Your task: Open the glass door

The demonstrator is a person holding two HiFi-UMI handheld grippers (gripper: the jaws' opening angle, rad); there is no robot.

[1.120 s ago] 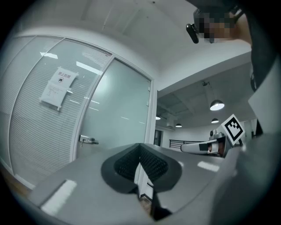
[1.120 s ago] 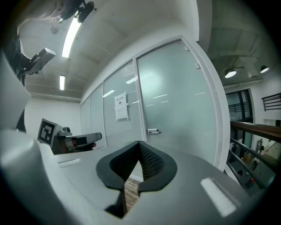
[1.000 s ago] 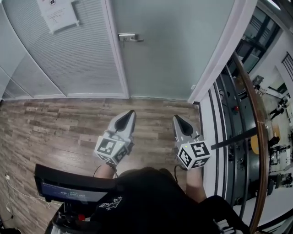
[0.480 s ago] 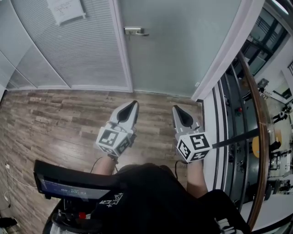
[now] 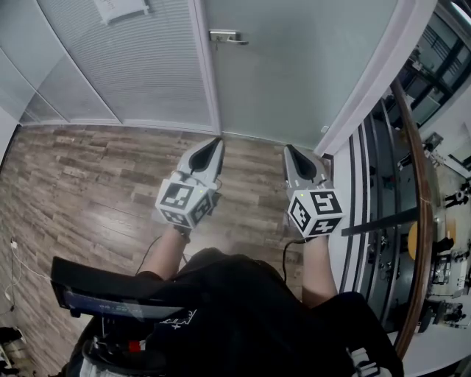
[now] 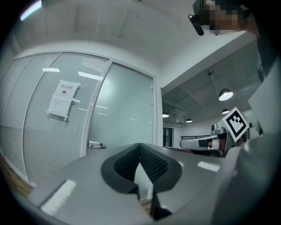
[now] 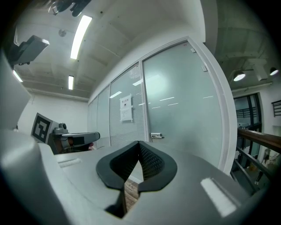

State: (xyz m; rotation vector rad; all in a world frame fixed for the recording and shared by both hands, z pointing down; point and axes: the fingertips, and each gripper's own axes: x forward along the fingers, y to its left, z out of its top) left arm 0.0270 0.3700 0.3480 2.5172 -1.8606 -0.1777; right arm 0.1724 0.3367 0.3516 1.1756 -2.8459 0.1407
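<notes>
Glass door [image 5: 294, 66]: one tall frosted leaf, pale grey-green, no see-through. It sat flush in its white frame. In the right gripper view the door [image 7: 184, 101] caught streaks of ceiling light.

Door handle [image 5: 227, 36]: a small metal lever at the leaf's left edge, lying level and pointing across the glass. It was taken as the landmark for what follows. It also showed in the left gripper view [image 6: 96, 145] and the right gripper view [image 7: 156, 136].

Left of the handle was a fixed panel [image 5: 125, 66] with fine horizontal ribbing. A paper notice [image 5: 121, 7] was stuck high on it; its print was too small to read. Far right of the handle, past the frame post [image 5: 368, 81], a wooden handrail [image 5: 419, 169] curved over dark glazing.

Below the handle in the head view lay wood-plank floor [image 5: 88, 177].

Left gripper [image 5: 215, 141]: below the handle and well short of it, pointing toward the door. Its jaws were pressed together at the tips with nothing between them [image 6: 140, 147].

Right gripper [image 5: 288, 147]: below and to the right of the handle, beside the left one but apart from it. Its jaws likewise met at the tips and pinched nothing [image 7: 138, 144].

Neither gripper touched the door or the handle. Nearest the camera were the person's black shirt [image 5: 243, 316] and a dark screen unit [image 5: 110, 298].
</notes>
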